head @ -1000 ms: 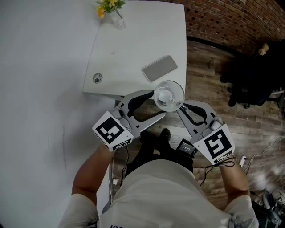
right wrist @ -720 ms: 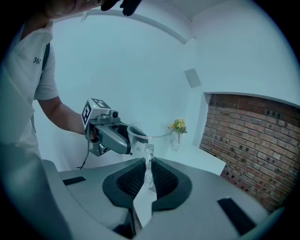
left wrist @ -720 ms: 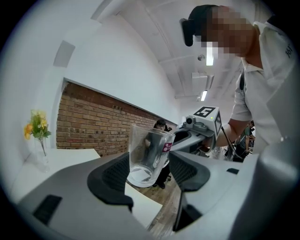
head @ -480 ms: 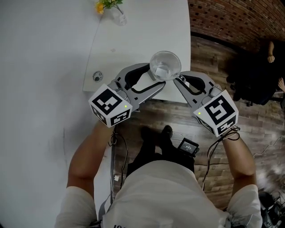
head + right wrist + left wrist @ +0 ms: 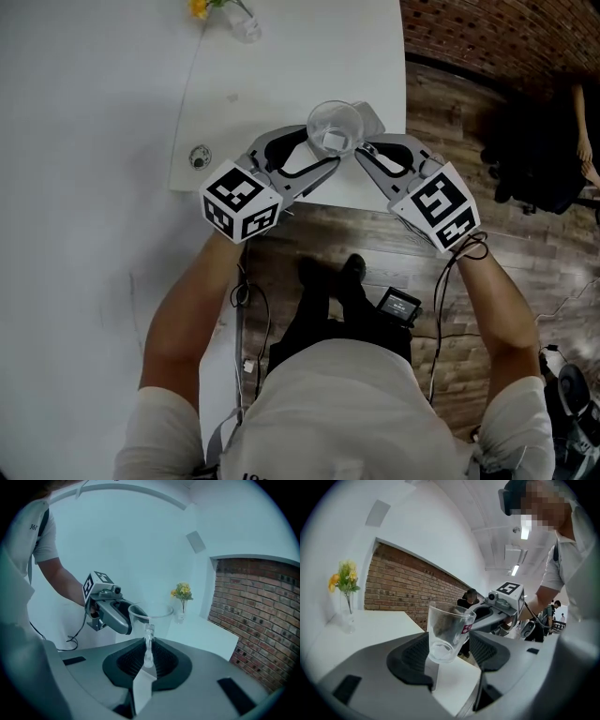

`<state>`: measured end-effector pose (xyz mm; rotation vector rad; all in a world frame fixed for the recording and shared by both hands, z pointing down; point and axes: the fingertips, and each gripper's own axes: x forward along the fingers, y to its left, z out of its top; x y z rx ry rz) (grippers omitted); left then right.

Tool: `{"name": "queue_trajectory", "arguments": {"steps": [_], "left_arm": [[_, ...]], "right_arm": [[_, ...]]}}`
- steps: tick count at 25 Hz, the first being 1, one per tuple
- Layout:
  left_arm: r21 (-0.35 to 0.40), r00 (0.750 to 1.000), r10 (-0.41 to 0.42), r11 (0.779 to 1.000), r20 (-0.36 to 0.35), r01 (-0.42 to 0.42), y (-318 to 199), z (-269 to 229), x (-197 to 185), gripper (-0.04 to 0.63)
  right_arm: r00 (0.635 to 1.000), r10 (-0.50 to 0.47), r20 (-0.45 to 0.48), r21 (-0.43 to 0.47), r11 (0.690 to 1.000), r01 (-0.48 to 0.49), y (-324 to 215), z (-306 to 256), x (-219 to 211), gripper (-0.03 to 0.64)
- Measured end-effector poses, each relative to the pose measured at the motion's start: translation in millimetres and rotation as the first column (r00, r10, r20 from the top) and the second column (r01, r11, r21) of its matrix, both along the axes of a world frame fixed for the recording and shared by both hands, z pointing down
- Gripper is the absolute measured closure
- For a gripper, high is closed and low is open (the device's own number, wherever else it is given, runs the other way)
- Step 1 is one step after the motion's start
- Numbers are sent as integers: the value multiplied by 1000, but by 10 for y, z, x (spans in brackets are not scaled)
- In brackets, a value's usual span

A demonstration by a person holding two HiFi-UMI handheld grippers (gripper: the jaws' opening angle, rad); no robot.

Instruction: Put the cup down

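Note:
A clear glass cup (image 5: 335, 128) with a side handle hangs just above the near end of the white table (image 5: 281, 66). My right gripper (image 5: 361, 150) is shut on the cup's handle (image 5: 149, 641), which stands pinched upright between its pads. My left gripper (image 5: 322, 152) is open, and its jaws reach around the cup's base (image 5: 440, 649) with a gap showing on the right side. The cup (image 5: 447, 627) looks upright and empty. In the right gripper view the cup's rim (image 5: 150, 612) shows just beyond the jaws.
A grey flat pad (image 5: 371, 117) lies on the table, mostly hidden under the cup. A small vase of yellow flowers (image 5: 239, 19) stands at the far end, and a round grommet (image 5: 198, 156) near the left edge. Wooden floor (image 5: 525, 281) and a brick wall lie to the right.
Both grippers have carried the cup forward, from in front of the table's near edge to above the grey pad. The grip on the handle looks unchanged.

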<state>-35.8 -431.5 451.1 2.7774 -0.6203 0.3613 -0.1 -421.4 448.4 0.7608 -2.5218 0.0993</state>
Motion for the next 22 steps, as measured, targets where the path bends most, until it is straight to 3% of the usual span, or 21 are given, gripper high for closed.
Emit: {"name": "queue_trajectory", "arguments": {"steps": [12, 22], "left_arm": [[-99, 996, -18, 995, 89, 26, -234, 743, -10, 325], [-122, 989, -25, 992, 145, 43, -340, 1073, -12, 325]], "right_arm": [[1000, -14, -26, -65, 998, 13, -234, 735, -20, 581], [999, -21, -29, -80, 997, 19, -340, 1076, -25, 581]]}}
